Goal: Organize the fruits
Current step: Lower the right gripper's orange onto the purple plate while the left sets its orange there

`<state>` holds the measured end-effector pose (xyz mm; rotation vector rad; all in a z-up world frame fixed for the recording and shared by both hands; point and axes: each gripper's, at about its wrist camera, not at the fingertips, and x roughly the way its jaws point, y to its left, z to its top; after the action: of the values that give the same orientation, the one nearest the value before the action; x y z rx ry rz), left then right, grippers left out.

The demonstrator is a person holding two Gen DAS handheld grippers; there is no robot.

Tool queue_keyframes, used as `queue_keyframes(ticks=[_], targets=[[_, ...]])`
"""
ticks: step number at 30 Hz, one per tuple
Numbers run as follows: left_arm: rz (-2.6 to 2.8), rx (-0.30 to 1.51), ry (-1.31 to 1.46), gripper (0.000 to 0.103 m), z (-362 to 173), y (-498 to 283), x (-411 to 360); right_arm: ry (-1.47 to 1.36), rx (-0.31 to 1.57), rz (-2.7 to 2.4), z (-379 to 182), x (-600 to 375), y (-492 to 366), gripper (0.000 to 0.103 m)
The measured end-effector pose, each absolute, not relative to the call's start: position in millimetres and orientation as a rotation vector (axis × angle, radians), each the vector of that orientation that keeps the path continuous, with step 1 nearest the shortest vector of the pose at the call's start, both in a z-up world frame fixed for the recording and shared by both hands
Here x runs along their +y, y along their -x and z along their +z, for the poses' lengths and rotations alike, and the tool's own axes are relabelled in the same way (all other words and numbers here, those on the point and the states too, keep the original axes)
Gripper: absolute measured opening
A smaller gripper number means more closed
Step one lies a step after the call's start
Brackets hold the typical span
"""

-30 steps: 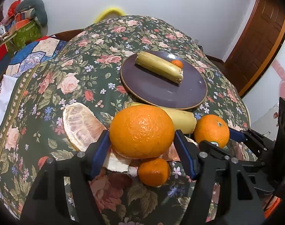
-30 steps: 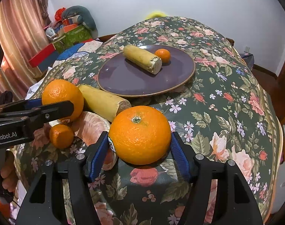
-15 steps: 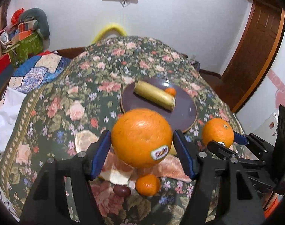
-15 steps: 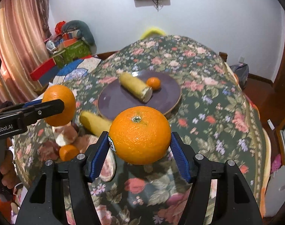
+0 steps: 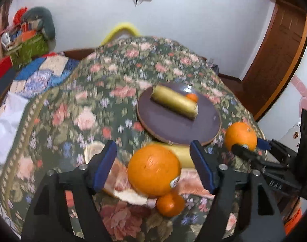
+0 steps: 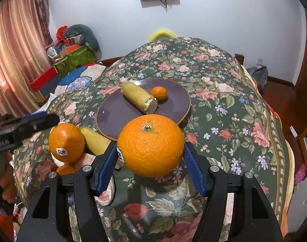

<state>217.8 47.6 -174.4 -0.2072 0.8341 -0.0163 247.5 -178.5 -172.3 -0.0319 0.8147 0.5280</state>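
My left gripper is open. The stickered orange sits loose between its fingers, free of both pads, low over the pomelo pieces; it also shows in the right wrist view. My right gripper is shut on a second large orange, held above the cloth, also visible in the left wrist view. The purple plate holds a banana piece and a small mandarin.
A second banana piece lies just before the plate. A small mandarin and peeled pomelo pieces lie on the floral tablecloth. Boxes and bedding are piled at the far left.
My left gripper has opened and let go of the stickered orange, which has dropped lower between the fingers. Both grippers rose from the table earlier. The right still holds its orange.
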Motion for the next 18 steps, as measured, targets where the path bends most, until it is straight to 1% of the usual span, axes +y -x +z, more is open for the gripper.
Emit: queue_keyframes(ticks=[2,11,13,14,16,18], targets=[[-0.022,0.858,0.218,0.085,-185,-217,48,0.033,0.819,0.527,-174,-179,-248,0.062],[-0.023,0.938,0.178,0.085,-218,-227,29,0.038,0.821,0.533,-174,-178,-249,0.062],[-0.017,0.937,0.191,0.081,-221,-228,31,0.045,0.818,0.532,-173,-178,-248,0.062],[-0.013,0.932,0.191,0.075,-221,-227,31,0.046,0.817,0.532,-172,-179,-248,0.062],[0.0,0.925,0.178,0.069,-219,-227,30,0.044,0.817,0.531,-172,-180,-249,0.062],[-0.007,0.925,0.178,0.068,-218,-226,31,0.043,0.815,0.529,-172,-180,-250,0.062]])
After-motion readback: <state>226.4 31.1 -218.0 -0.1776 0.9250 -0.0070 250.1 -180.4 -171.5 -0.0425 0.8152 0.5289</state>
